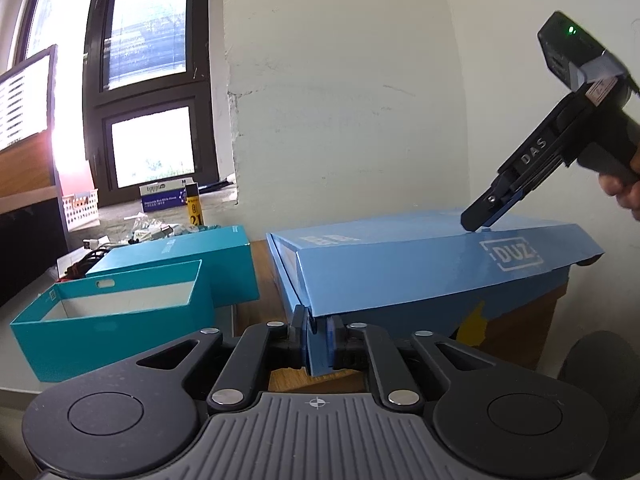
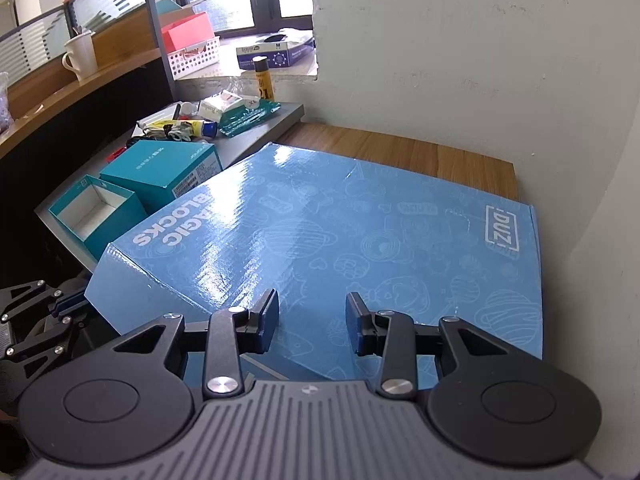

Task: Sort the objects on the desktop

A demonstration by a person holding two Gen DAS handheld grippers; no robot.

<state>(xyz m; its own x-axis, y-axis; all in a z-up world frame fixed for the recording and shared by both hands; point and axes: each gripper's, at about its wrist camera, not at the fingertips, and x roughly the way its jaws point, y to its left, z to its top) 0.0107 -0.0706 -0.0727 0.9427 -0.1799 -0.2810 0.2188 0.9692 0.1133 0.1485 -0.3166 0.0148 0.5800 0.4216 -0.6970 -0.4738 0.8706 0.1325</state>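
A large blue "Magic Blocks" box [image 2: 352, 216] lies on the wooden desk [image 2: 400, 148]; it also shows in the left wrist view [image 1: 420, 264]. My left gripper [image 1: 318, 336] is shut on the box's front flap, with the lid slightly raised. My right gripper [image 2: 312, 320] is open, its fingertips resting on or just over the lid top; in the left wrist view the right gripper [image 1: 478, 220] touches the lid near the DUZ logo. An open teal box [image 1: 108, 316] and a shut teal box [image 1: 180, 256] stand left of the blue box.
A grey side table [image 2: 280, 116] holds small clutter: tubes, packets, cables. A yellow bottle [image 2: 263, 80], a glove box [image 2: 276, 54] and a white basket [image 2: 196, 56] sit on the windowsill. A white mug [image 2: 82, 58] stands on the partition shelf. A wall is close behind and to the right.
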